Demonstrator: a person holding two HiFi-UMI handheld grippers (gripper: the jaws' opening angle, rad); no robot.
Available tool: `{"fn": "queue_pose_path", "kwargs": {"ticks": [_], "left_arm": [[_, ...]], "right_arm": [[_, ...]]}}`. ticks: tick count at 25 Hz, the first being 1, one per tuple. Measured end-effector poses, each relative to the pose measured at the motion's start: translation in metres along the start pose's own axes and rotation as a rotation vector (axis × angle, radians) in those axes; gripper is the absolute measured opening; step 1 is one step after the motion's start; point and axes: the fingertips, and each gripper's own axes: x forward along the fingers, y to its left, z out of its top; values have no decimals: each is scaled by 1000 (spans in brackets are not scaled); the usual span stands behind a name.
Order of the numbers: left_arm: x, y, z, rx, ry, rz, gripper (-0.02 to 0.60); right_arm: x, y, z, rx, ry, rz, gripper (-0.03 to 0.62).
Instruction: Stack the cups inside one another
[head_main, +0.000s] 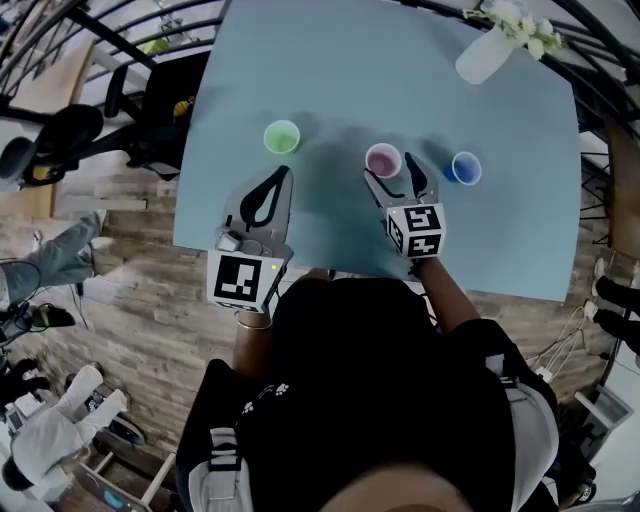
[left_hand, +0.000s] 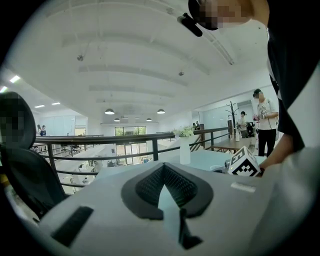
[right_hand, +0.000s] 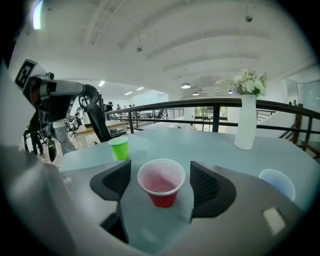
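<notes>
Straddling the red cup on the worktop with the right gripper wide open, pads clear, risks denting or tipping it toward the blue cup on closing off-centre; left gripper shut, empty.

No word, number or brand can be read anywhere. Only black-and-white square patterns are shown, on the cube of the left gripper and the cube of the right gripper.

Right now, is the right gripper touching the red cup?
Apart: the right gripper view shows gaps between the red cup and both right gripper pads.
</notes>
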Motion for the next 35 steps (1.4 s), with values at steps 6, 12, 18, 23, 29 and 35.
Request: {"fn": "queue_pose_path", "kwargs": {"ticks": [6, 12, 18, 23, 29, 35], "left_arm": [[-1, 9, -2, 6, 6, -4, -9], [-4, 17, -6, -6, 3, -4, -8], [-7, 20, -8, -12, -1, -8, -9], [-7, 22, -7, -16, -6, -9, -9], [-11, 27, -4, -21, -18, -1, -9], [-15, 34, -5, -30, -27, 5, -9]], "right_arm": [[11, -2, -8, -10, 25, -20, 387], [17, -2, -10, -20, 38, -41, 385], [16, -1, -13, -22, 54, -57, 357], [16, -1, -13, -27, 52, -55, 354], [14, 2, -3, -38, 44, -56, 353], [15, 13, 14, -46, 19, -36, 353]]}}
